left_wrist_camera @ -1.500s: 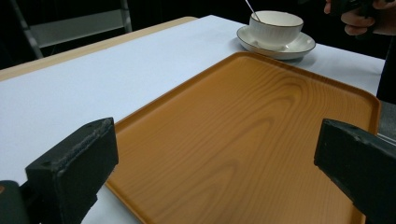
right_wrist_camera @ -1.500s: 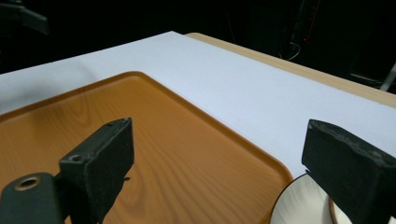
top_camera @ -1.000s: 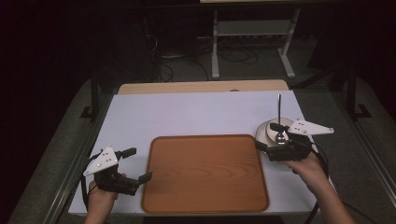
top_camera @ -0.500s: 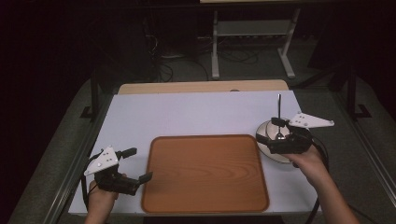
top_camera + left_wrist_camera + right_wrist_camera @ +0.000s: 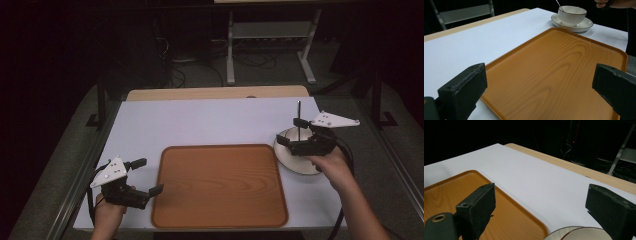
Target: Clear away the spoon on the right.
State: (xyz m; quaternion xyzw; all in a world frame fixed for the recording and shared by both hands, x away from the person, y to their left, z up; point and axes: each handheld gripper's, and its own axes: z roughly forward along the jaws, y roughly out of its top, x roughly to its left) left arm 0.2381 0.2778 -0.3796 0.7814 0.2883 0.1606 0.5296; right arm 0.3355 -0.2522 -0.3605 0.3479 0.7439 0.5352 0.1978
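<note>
- The right tool (image 5: 296, 135) hovers over the cup (image 5: 572, 15), jaws spread wide with nothing between them.
- The cup sits on its saucer (image 5: 584, 24) on the white desk (image 5: 200, 125), just right of the wooden tray (image 5: 220, 185); a spoon (image 5: 299, 117) stands upright in it.
- The left tool (image 5: 146, 176) gapes wide at the tray's left edge, holding nothing.

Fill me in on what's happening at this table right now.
A person works with two handheld grippers. The right gripper, jaws open, hovers over a white cup that sits on a saucer with a spoon standing in it, just right of a wooden tray. The left gripper, also open, waits at the tray's left edge. Nothing is gripped.
</note>
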